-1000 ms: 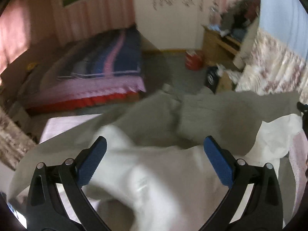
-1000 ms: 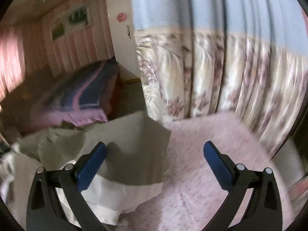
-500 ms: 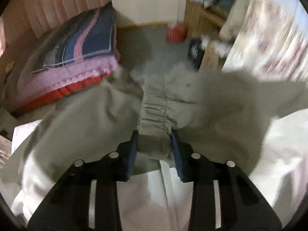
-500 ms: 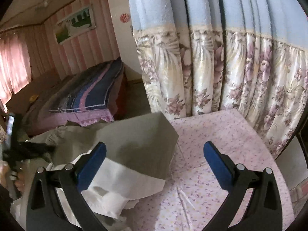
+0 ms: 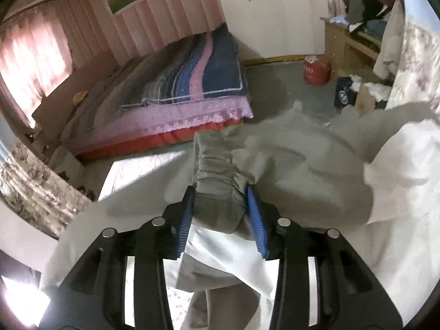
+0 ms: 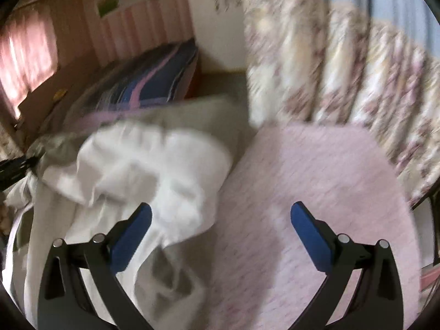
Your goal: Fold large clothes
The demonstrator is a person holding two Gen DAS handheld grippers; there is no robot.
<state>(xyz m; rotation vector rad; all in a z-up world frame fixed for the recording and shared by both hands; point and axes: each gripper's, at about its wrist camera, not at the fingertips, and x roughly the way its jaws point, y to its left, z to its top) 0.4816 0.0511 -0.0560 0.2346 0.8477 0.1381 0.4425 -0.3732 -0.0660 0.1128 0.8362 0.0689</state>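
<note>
Place: home bedroom
Evidence: bed [image 5: 176, 101] with striped quilt [image 5: 203, 68]; floral curtain [image 6: 343, 77]; pink wall [image 5: 154, 24]

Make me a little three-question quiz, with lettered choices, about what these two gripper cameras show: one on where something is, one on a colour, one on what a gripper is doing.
1. Where does the red container stand?
A. on the bed
B. on the floor near the wooden desk
C. on the pink cloth

2. What colour are the gripper pads?
A. blue
B. yellow
C. green

3. What is the right gripper doing?
A. clamping the curtain
B. pinching the garment
C. standing open, holding nothing

Answers:
1 B: the red container sits on the grey floor beside the wooden desk.
2 A: the pads are blue.
3 C: the right gripper gapes wide; only the left gripper pinches the grey-and-white garment.
</note>
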